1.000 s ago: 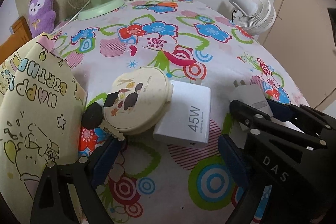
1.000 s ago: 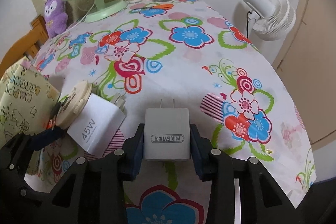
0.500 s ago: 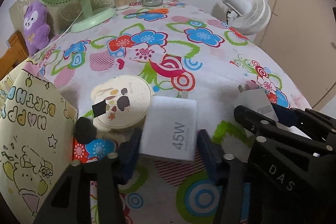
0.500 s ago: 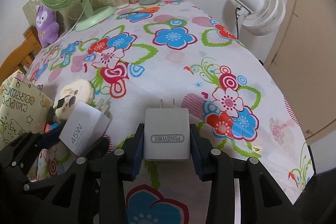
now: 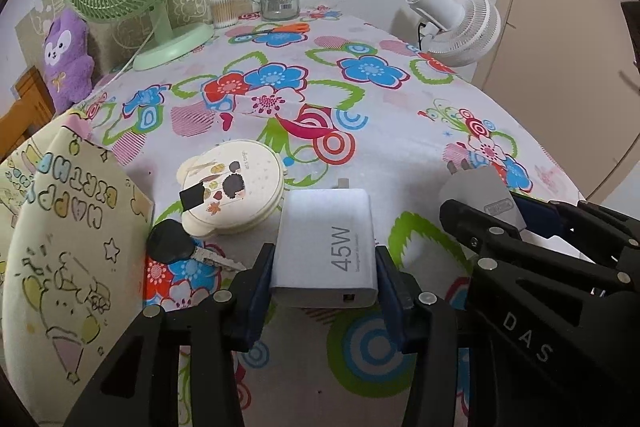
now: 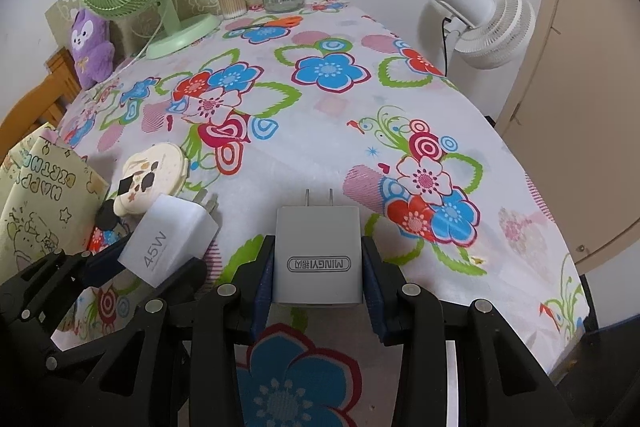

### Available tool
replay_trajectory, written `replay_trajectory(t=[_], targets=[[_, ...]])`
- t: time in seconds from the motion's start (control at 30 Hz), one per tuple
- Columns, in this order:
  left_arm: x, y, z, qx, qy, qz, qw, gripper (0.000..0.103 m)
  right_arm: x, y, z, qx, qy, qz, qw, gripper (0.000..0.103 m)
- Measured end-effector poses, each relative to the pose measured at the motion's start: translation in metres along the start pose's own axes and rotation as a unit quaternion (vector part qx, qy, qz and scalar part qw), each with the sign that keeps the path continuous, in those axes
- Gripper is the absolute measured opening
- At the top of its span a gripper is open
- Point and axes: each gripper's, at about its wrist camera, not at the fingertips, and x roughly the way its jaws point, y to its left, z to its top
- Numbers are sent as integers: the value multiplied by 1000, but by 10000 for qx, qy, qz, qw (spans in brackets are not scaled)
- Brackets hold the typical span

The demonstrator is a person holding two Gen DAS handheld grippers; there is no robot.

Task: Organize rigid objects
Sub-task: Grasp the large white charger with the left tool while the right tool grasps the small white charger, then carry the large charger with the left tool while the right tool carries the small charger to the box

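Where the flowered tablecloth (image 5: pixel 400 155) nears its front edge, two wall chargers are in hand, one per gripper.

Item 1: white charger marked 45W (image 5: pixel 326 251). Held by the left gripper (image 5: pixel 325 281), whose jaws have just been closing and now pinch its two long flat sides. Judged a hard plastic block, fairly dense for its bulk, smooth-skinned and liable to slip if gripped near an edge; rigid, not fragile, though the folding prongs at the far end should be spared knocks. Best hold: mid-body on the flat faces, as now.

Item 2: grey charger with an oval label (image 6: pixel 318 255). Clamped in the right gripper (image 6: pixel 318 273), pads on both side faces, fixed prongs pointing away. Judged lighter, equally stiff; exposed prongs could catch on cloth.

Unheld nearby: round cream case (image 5: pixel 232 187) and a black-headed key (image 5: pixel 180 249), both on the cloth beside the printed gift bag (image 5: pixel 68 259). The key lies flat and thin, likely awkward to pinch.
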Motion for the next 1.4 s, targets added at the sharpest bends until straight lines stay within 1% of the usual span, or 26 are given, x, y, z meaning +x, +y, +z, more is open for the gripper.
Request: replay_trajectory(t=[0.23, 0.7, 1.2, 1.3, 1.4], targets=[[-12, -3, -7, 38, -46, -55, 10000, 49, -13, 2, -9, 12, -55, -44, 10000, 43], [-38, -5, -19, 92, -239, -22, 9997, 49, -40, 10, -21, -6, -212, -75, 9997, 43], [-74, -1, -22, 253, -441, 48, 9987, 49, -77, 25, -24, -137, -429, -127, 9989, 43], [-80, 2, -22, 251, -408, -33, 9988, 49, -84, 29, -24, -178, -454, -124, 9987, 43], [-88, 2, -22, 331, -452, 31, 9984, 49, -91, 34, -24, -279, -492, -154, 9983, 43]])
